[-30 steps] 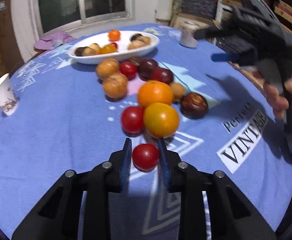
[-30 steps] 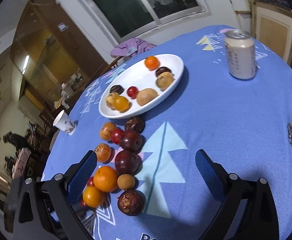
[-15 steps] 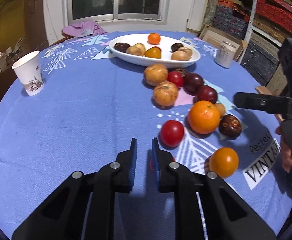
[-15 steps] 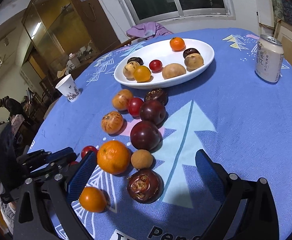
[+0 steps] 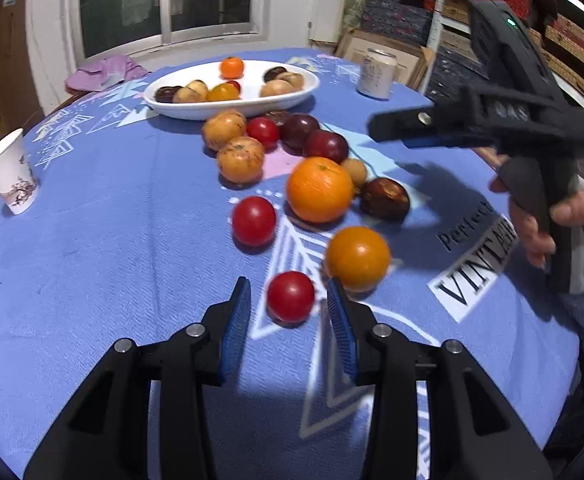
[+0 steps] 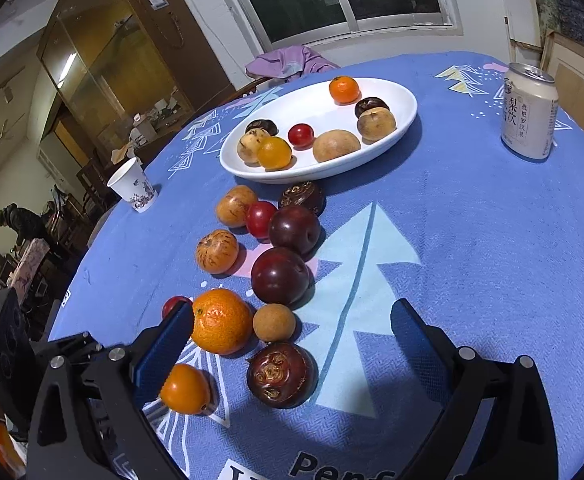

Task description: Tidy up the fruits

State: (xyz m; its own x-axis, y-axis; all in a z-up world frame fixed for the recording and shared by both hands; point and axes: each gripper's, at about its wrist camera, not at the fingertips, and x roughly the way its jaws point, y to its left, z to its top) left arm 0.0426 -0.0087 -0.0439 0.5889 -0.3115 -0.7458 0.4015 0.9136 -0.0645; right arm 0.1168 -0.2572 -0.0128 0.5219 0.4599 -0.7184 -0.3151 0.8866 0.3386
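Your left hand-held gripper [image 5: 287, 312] is open, straddling the small red tomato [image 5: 290, 296] without touching it, so you're lined up to pinch across its width. It sits on the desk [image 5: 91, 248], well short of the white oval dish [image 5: 231, 108], just beside the yellow-orange fruit [image 5: 358, 258]. Skin looks smooth and glossy (likely to roll on the woven blue cloth). Your right hand-held gripper [image 6: 292, 340] hangs wide open and empty, over the wrinkled dark fruit [image 6: 281, 374].
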